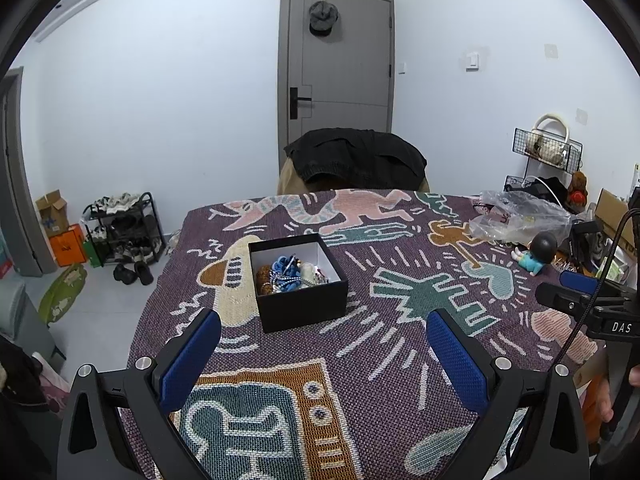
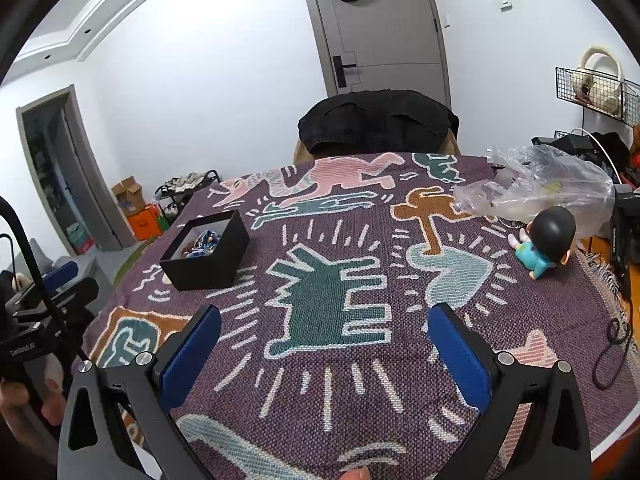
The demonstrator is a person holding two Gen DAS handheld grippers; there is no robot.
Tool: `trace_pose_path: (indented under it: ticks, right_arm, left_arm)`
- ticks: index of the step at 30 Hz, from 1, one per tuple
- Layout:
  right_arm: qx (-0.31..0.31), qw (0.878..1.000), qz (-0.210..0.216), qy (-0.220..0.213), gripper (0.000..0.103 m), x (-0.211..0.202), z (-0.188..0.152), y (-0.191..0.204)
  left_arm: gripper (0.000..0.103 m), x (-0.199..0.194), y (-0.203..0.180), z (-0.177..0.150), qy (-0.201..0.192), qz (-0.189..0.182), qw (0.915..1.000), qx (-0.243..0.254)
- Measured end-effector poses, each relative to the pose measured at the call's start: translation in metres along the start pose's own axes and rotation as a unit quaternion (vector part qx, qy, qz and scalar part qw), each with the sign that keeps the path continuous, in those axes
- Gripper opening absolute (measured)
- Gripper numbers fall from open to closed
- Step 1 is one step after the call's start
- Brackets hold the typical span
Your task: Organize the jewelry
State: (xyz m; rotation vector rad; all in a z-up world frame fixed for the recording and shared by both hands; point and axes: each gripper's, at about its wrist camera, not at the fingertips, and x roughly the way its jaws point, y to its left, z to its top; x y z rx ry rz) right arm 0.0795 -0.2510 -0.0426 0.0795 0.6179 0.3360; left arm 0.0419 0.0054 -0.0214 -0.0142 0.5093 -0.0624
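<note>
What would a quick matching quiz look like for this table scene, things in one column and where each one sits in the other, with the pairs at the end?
Things:
1. jewelry
2. figurine
3. cap
4. black jacket

Places:
A. hanging on the door
B. draped over the chair beyond the table
C. inside the black box
D. on the tablecloth near the plastic bag

Pairs: 1-C, 2-D, 3-A, 4-B

Patterned tablecloth bears box, figurine, bag.
</note>
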Motion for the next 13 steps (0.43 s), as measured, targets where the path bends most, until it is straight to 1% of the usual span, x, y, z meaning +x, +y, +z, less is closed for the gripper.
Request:
trace_pose_path:
  ticks: [9, 13]
  right_arm:
    - [0.005, 1.0, -0.001, 0.0, 0.103, -0.0003, -0.0017, -0.0013]
    - [0.005, 1.0, -0.001, 0.0, 0.103, -0.0001, -0.0025, -0.0009]
  left_arm:
    - [0.103, -0.0042, -0.0039, -0.0017, -0.009, 0.006, 0.9998, 0.014]
    - [0.103, -0.0047, -0.0034, -0.0013, -0.01, 0.002, 0.9998, 0.016]
